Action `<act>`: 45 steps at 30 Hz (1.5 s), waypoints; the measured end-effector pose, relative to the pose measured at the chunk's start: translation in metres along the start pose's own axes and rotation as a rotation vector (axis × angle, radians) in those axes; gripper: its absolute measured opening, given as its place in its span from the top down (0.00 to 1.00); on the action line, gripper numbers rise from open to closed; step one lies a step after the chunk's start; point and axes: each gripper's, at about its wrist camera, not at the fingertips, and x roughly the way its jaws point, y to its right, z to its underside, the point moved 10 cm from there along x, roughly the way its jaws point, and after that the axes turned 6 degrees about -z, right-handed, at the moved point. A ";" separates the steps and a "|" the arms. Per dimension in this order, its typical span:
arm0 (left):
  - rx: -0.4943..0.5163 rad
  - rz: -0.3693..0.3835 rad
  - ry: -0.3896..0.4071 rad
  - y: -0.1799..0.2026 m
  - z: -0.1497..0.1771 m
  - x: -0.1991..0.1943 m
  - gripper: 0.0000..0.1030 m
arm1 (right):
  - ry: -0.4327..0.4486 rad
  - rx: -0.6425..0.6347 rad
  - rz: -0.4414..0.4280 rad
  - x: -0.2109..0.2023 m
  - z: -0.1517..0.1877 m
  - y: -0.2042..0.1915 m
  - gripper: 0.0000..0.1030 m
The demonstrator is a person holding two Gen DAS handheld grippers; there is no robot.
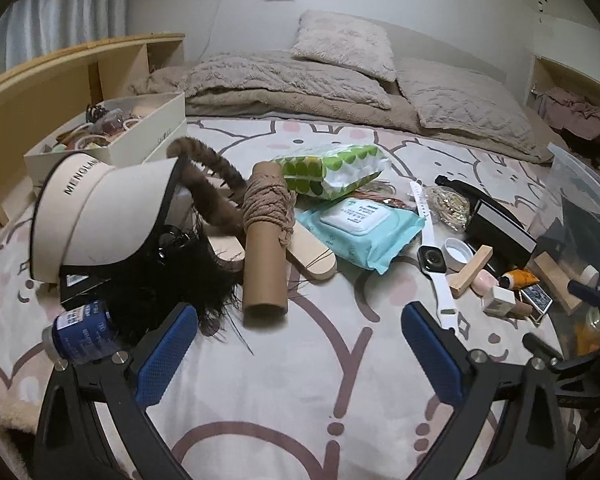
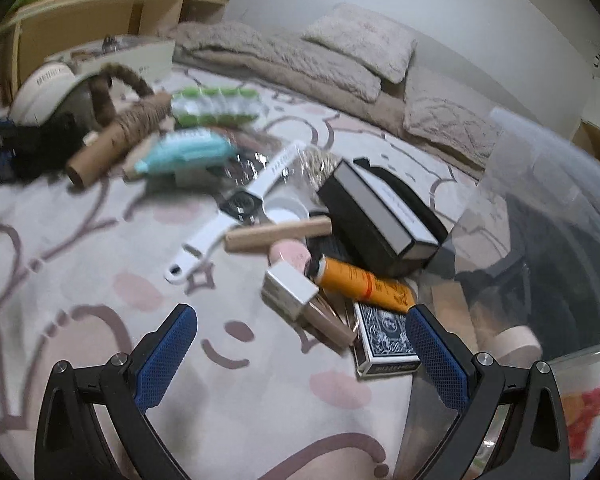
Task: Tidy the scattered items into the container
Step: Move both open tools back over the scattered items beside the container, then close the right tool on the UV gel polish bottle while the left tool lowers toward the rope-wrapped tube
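Note:
Scattered items lie on a patterned bed sheet. In the left wrist view, a cardboard tube wound with rope (image 1: 265, 240), a white visor (image 1: 100, 212), a blue bottle (image 1: 80, 330) and black feathers (image 1: 168, 280) lie ahead of my open, empty left gripper (image 1: 300, 332). In the right wrist view, my open, empty right gripper (image 2: 300, 332) hovers near a card deck (image 2: 384, 338), a small white box (image 2: 290, 290), an orange tube (image 2: 360, 282), a white smartwatch (image 2: 240, 204) and a black box (image 2: 380, 220). The clear plastic container (image 2: 548, 208) stands at the right.
Wet wipes (image 1: 364, 228), a green tissue pack (image 1: 332, 170) and wooden sticks (image 1: 312, 252) lie mid-bed. A white box of hair ties (image 1: 112, 136) sits at the back left by a wooden shelf (image 1: 40, 96). Folded blankets and pillows (image 1: 340, 80) lie at the back.

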 end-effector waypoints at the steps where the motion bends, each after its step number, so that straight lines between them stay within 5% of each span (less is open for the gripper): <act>1: 0.007 0.003 -0.002 0.000 0.000 0.004 0.10 | -0.017 -0.007 -0.016 0.006 0.004 -0.001 0.00; 5: 0.051 0.016 -0.007 0.008 -0.002 0.021 0.25 | -0.045 -0.015 -0.045 0.019 0.012 -0.001 0.00; 11: 0.099 0.029 -0.038 0.014 -0.001 0.046 0.30 | -0.059 0.016 -0.105 0.031 0.016 0.003 0.00; 14: 0.106 0.019 -0.056 0.009 -0.001 0.057 0.31 | -0.058 0.023 -0.123 0.035 0.015 0.004 0.01; 24: 0.118 0.009 -0.079 0.001 0.001 0.082 0.31 | -0.080 0.028 -0.128 0.050 0.013 0.008 0.25; 29: 0.119 0.002 -0.089 0.000 0.001 0.093 0.31 | -0.084 0.011 -0.137 0.064 0.010 0.008 0.26; 33: 0.115 -0.004 -0.110 -0.002 0.008 0.102 0.31 | -0.090 0.003 -0.157 0.069 0.008 0.005 0.41; 35: 0.113 -0.014 -0.114 -0.004 0.010 0.105 0.38 | -0.087 -0.005 -0.142 0.066 0.008 0.005 0.56; 39: 0.097 -0.046 -0.128 -0.011 0.010 0.107 0.56 | -0.097 -0.040 -0.136 0.061 0.010 -0.001 0.66; 45: 0.095 -0.042 -0.124 -0.011 0.012 0.104 0.57 | -0.101 -0.025 -0.203 0.045 0.009 -0.015 0.79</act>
